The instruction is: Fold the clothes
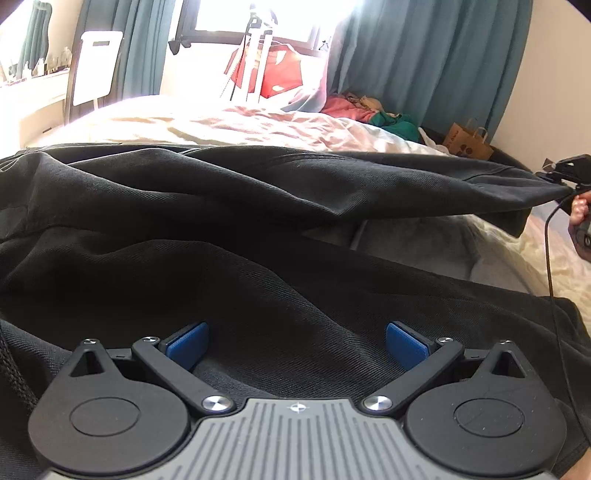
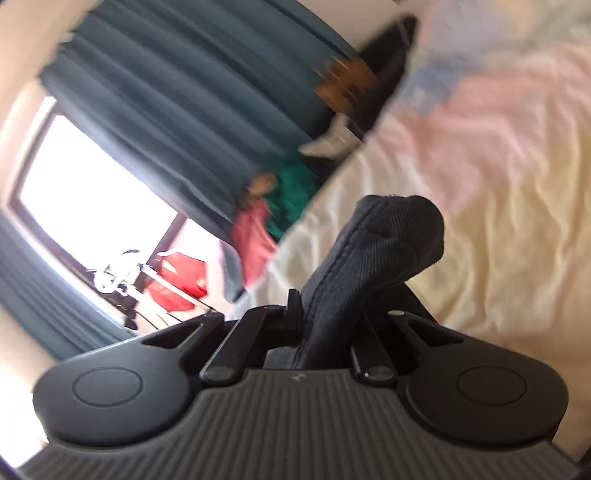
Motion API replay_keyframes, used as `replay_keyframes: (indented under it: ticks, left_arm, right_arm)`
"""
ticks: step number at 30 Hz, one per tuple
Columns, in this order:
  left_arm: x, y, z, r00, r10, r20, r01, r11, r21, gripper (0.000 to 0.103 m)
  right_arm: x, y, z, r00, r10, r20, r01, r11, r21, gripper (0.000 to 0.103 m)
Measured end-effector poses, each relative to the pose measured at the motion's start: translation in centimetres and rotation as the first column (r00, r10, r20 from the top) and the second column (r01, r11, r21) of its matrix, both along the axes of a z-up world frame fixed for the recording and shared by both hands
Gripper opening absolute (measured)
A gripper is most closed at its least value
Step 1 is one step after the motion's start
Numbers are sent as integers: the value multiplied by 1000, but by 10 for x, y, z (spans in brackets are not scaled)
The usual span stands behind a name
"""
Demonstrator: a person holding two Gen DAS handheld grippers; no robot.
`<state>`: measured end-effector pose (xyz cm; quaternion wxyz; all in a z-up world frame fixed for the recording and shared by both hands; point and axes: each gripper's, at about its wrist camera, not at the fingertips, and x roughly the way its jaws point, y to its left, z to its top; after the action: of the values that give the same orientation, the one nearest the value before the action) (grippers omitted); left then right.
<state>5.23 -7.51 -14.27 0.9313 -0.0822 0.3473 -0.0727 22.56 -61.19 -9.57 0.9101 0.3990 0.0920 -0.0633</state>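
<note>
Meanwhile, on the bed: a black garment (image 1: 258, 229) lay spread across a cream sheet (image 1: 229, 123), one corner lifted off to the right.

Left gripper (image 1: 297, 345): its blue pads (image 1: 188, 345) stood wide apart over the dark cloth, gripping nothing; it hovered low above the near part of the garment, likely waiting to take a hold or pin the fabric for the fold.

Right gripper (image 2: 325, 314): clamped tight on a bunched hem or corner of the garment (image 2: 373, 243), the cloth rising past the fingers in a thick twisted knot. From the left wrist view the same gripper (image 1: 565, 173) showed at the far right edge, drawing the fabric into a taut ridge, apparently to carry that edge across.

Garment's look: heavy twill weave, matte black, stitched seam visible along the pinched edge; deep soft folds across the middle, a flap hanging free under the lifted corner.

Where it sat: mostly on the bed, near side beneath the left gripper, right end held in the air.

Stage, as judged: an early fold, not yet laid flat.

Backdrop: teal curtains (image 1: 424, 62), bright window (image 1: 258, 14), paper bag (image 1: 467, 142), loose coloured clothes (image 1: 369, 110) by the far edge.
</note>
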Motion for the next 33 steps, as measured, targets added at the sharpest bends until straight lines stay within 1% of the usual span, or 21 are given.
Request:
replay_keyframes:
  ticks: [2,4,6,10,13,16,17,18,19,20,21,22,23,24,27,29,32,33]
  left_arm:
    - [-1,2,2,1000,5,1,-5,1000,-18,103]
    - [-2,4,5,1000,3,5,-3,1000,-26,103]
    - [-3,4,6,1000,-1,10,1,1000,-26,103]
    - [-3,4,10,1000,-12,25,12,1000,-7,103]
    - [-2,3,14,999,-17,33,17,1000,11,103]
    - [1,2,17,999,-19,46,18,999,27,103]
    - [3,-1,19,998,-18,54,16,999,37,103]
    - [2,-2,21,997,-19,70,15,999,51,103]
    - [0,-4,22,996,-20,90,14,998,67,103]
    - [-2,-5,24,994,-22,109,13,996,83,103]
    - [-4,-6,26,991,-25,129,12,995,99,103]
    - [-7,-7,29,989,-25,147,9,994,109,103]
    - [-10,-8,33,986,-24,163,4,993,117,103]
    - [-13,-6,35,985,-23,174,3,993,116,103]
    - [-25,3,43,982,-27,189,8,994,105,103]
    - [-32,7,48,979,-32,203,10,994,108,103]
    - [-47,14,56,977,-34,211,12,995,102,103]
    - [-51,18,60,977,-33,209,13,995,94,103]
  right_arm:
    - [-15,-8,-18,998,-31,-48,31,1000,2,7]
    - [-30,-22,-55,982,-53,-183,65,996,62,7]
    - [-44,-33,-93,951,-60,-304,106,985,138,7]
    - [-69,-33,-122,950,-73,-304,140,969,205,7]
    - [-73,-18,-113,937,-90,-337,129,987,96,8]
    - [-81,-6,-100,917,-122,-380,136,991,11,15]
    - [-86,1,-91,904,-144,-403,146,989,-27,16]
    - [-89,11,-83,891,-162,-425,149,987,-65,18]
    - [-98,24,-76,887,-173,-429,142,985,-101,21]
    - [-108,37,-68,885,-181,-429,135,981,-137,30]
    - [-119,50,-60,883,-190,-428,127,977,-173,42]
    - [-130,63,-52,882,-199,-427,118,971,-208,47]
    - [-138,76,-44,887,-179,-426,85,970,-230,57]
    - [-146,90,-36,893,-152,-424,46,968,-249,63]
    - [-169,132,-12,906,-62,-418,-72,952,-297,64]
    - [-187,161,2,917,27,-398,-161,938,-307,66]
    - [-220,209,21,935,143,-323,-257,903,-345,68]
    - [-229,224,23,935,184,-304,-291,887,-358,76]
